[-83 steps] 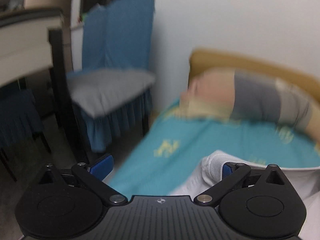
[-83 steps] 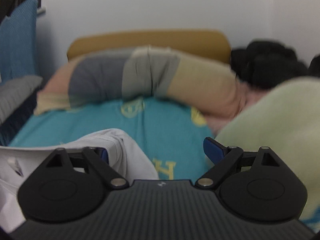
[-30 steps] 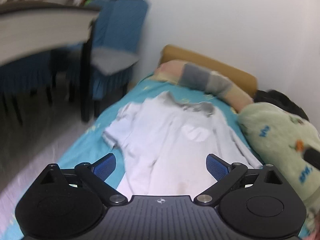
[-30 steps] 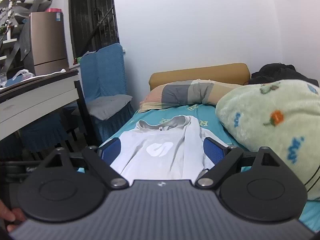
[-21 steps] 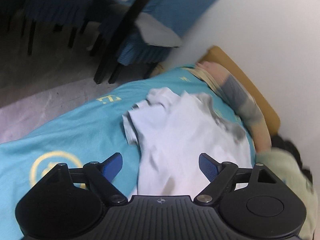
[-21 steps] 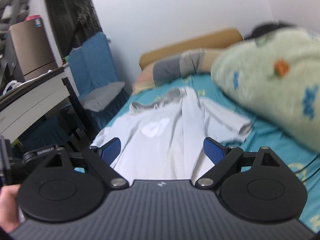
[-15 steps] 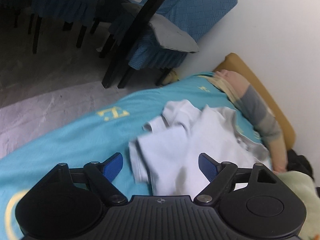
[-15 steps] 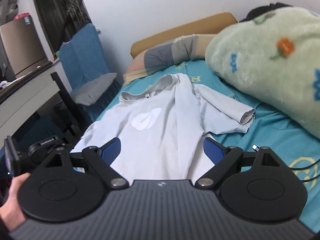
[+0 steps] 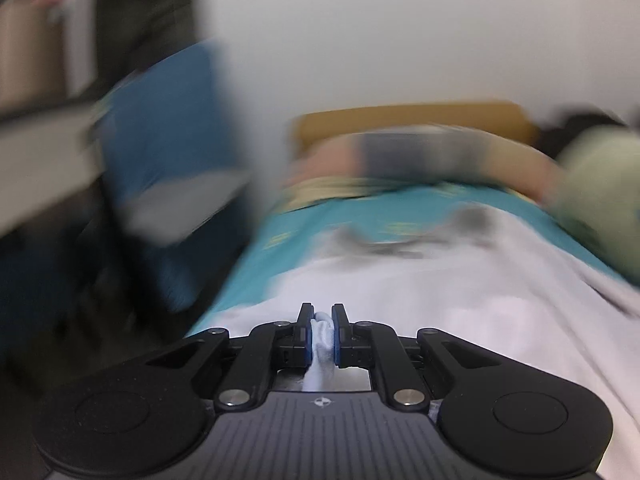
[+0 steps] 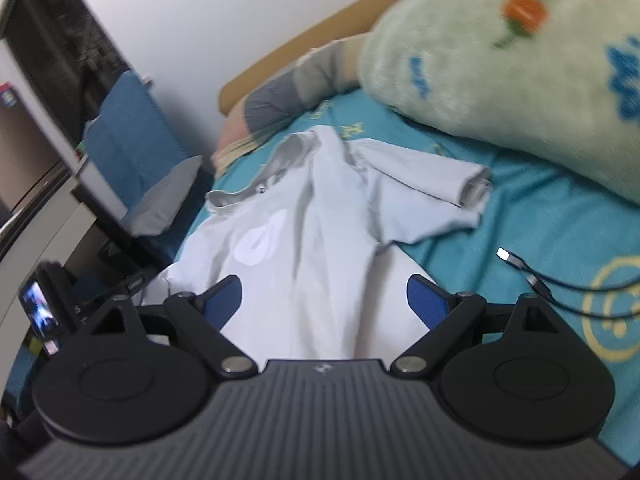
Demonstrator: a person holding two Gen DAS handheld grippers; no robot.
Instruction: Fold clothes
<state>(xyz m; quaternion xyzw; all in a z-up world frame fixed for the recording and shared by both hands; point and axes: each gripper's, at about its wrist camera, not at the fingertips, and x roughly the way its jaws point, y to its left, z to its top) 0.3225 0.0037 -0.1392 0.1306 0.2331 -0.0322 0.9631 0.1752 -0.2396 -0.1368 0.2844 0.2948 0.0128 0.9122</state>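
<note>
White polo shirt [image 10: 304, 240]: spread face-up on bed [image 10: 532, 216], collar toward pillow [image 10: 296, 84]; one sleeve spread toward blanket [image 10: 500, 60].
Left tool [image 9: 321, 330]: jaws nearly closed, pinching white shirt fabric at near edge.
Right tool [image 10: 324, 296]: jaws wide apart, empty, above shirt body.
Risk: thin pinch may slip under pull; one-sided lift likely skews fold. Cable [image 10: 532, 276] beside shirt may snag.
Containers: none visible.
</note>
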